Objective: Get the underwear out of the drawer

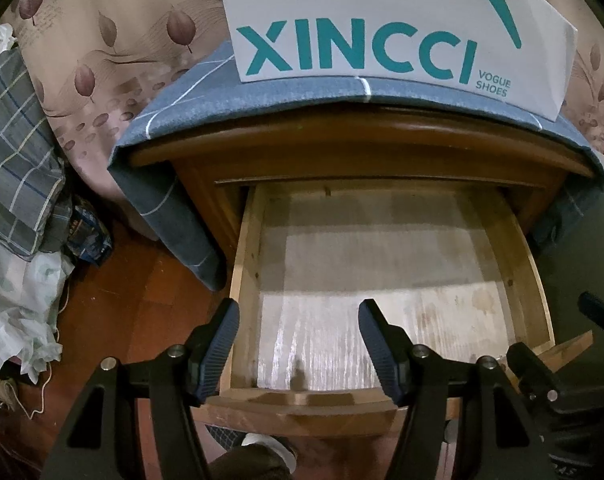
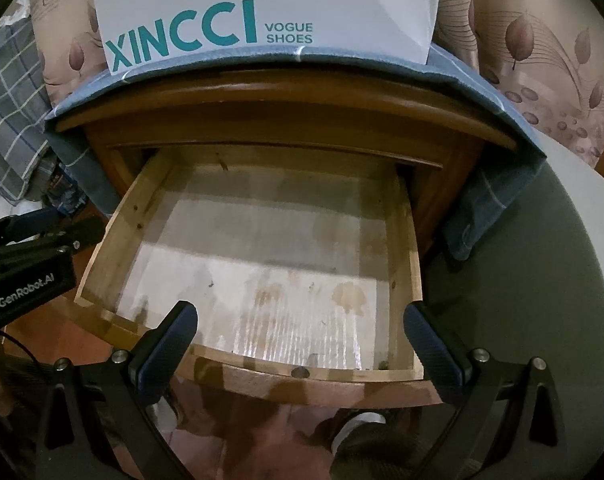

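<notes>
Drawer (image 1: 386,280) of pale raw wood stands pulled out from a glossy brown nightstand (image 1: 342,152), and we see only its bare, stained, streaky bottom panel; we can spot no underwear in either view. Our left hand-held gripper (image 1: 298,344) hovers over the drawer's near left corner, its ribbed dark-blue pads apart with nothing between them. Our right hand-held gripper (image 2: 302,344) hangs above the curved front edge, jaws spread wide and likewise holding nothing. A blue cloth (image 1: 206,92) with thin white lines drapes over the nightstand's top and sides, and a white shoe box (image 1: 382,20) with teal lettering sits on it. Behind hangs a beige curtain (image 1: 102,40) printed with leaves. Checked fabric (image 1: 14,140) is heaped at left on the reddish wood floor (image 1: 114,288).
</notes>
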Tool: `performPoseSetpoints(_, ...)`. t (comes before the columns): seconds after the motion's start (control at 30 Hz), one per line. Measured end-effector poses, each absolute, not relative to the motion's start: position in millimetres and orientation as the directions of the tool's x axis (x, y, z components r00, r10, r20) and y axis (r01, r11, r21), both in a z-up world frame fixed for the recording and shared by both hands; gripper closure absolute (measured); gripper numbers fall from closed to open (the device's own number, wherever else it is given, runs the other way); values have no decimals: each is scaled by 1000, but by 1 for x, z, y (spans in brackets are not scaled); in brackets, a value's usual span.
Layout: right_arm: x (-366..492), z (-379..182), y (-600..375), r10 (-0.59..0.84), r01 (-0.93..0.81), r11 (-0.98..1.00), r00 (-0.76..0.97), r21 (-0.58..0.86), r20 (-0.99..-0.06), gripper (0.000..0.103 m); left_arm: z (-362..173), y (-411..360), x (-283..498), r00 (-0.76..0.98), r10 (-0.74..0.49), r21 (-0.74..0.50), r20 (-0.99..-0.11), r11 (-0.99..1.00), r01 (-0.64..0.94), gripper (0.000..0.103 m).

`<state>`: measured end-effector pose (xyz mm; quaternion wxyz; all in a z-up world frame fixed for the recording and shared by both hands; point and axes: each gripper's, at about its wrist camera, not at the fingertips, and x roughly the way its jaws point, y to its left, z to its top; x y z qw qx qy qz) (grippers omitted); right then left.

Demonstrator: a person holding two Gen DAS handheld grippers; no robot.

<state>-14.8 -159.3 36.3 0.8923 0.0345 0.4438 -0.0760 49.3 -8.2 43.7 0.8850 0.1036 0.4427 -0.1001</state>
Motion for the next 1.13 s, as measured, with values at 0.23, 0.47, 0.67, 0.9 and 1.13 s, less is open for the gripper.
performPoseSetpoints(0.23, -15, 35, -156, -114, 161, 987, 592, -21, -798, 1, 43, -9, 49, 590, -84, 98, -803, 958, 269, 39)
performPoseSetpoints(0.47, -15, 35, -154, -117, 151, 988, 594, -32, -796, 1, 43, -10, 49, 587, -86, 95, -805, 958, 271, 39)
performPoseSetpoints(0.67, -15, 35, -154, -115, 153, 988, 592, -29, -798, 1, 42, -10, 49, 583, -88, 93, -808, 957, 274, 39)
performPoseSetpoints(0.9, -16, 34, -152, -118, 140, 989, 598, -42, -792, 1, 41, -12, 48, 590, -88, 103, -803, 954, 282, 39)
performPoseSetpoints(1.13, -17, 37, -149, -123, 136, 989, 604, -51, -787, 1, 44, -10, 46, 599, -94, 99, -796, 955, 281, 39)
